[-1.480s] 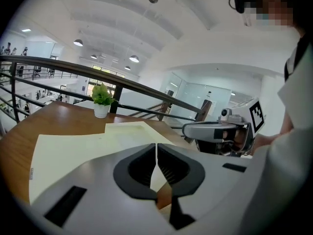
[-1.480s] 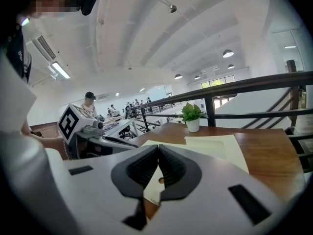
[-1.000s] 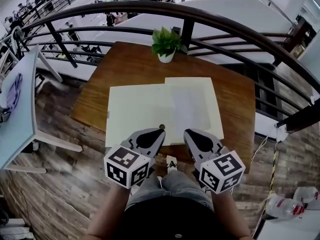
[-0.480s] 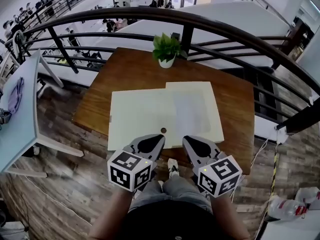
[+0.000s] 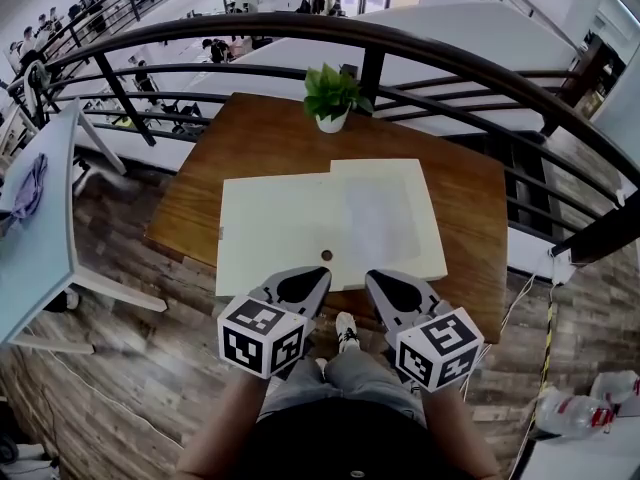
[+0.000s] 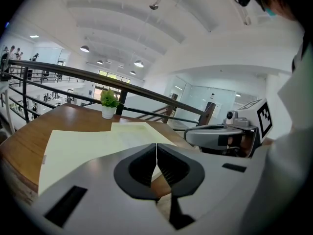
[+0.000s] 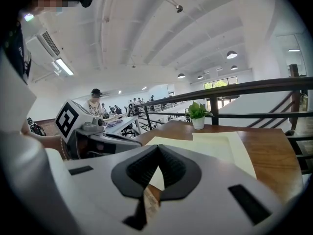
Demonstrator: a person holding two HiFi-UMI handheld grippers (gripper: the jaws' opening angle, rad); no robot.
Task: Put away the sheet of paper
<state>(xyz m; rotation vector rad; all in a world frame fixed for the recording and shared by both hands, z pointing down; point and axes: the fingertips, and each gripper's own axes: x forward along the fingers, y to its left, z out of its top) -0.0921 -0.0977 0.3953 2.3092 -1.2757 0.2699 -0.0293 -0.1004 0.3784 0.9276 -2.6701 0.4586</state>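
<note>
Left gripper [image 5: 320, 272], right gripper [image 5: 371, 276] — both closed, empty, sheet of paper [image 5: 380, 208] flat on table [image 5: 260, 138]

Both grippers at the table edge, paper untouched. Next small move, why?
Likely open the right gripper and ease it forward to the near edge of the sheet of paper: both it and the left gripper are shut, empty, and the sheet lies flat on the yellow folder.
</note>
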